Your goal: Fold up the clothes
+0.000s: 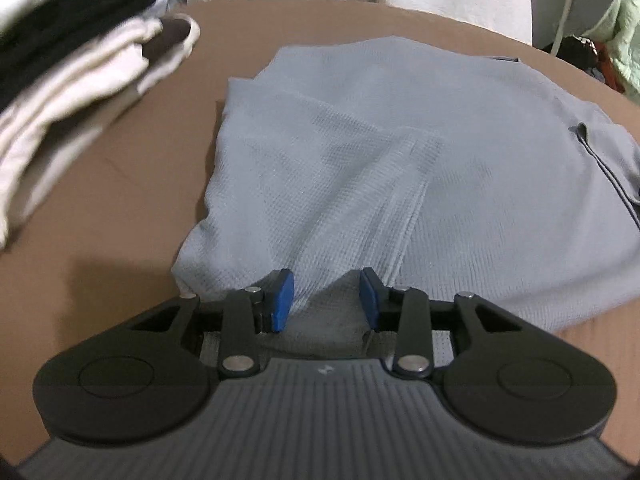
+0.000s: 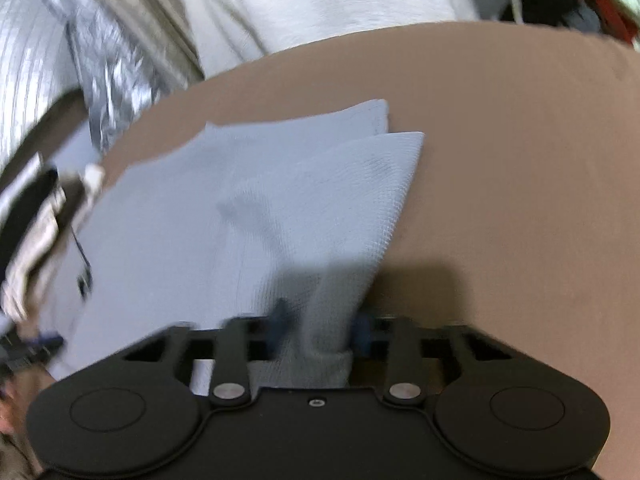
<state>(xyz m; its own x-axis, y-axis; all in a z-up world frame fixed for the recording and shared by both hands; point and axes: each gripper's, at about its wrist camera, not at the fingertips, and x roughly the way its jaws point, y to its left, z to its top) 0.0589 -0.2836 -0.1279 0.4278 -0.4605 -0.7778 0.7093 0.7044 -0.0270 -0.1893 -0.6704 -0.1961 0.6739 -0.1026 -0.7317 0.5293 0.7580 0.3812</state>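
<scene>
A: Where is the grey-blue waffle-knit shirt [image 1: 360, 152]?

B: It lies partly folded on the brown table surface [image 1: 120, 184], beside a stack of folded white and black clothes [image 1: 68, 64].

A: And the tongs?

B: The left gripper [image 1: 326, 300] stands released, with cloth between its blue pads [image 1: 282, 296]. The right gripper [image 2: 320, 326] is clenched on a bunched fold of the shirt.

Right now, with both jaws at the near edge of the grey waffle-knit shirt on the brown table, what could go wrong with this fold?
1. The left gripper has fabric between its jaws but a gap shows at the pads, so the grey waffle-knit shirt may slip out when lifted.
2. The right gripper pinches a bunched edge, which could fold unevenly.
3. The folded white and black clothes stack sits close by and a swing could knock it.
</scene>
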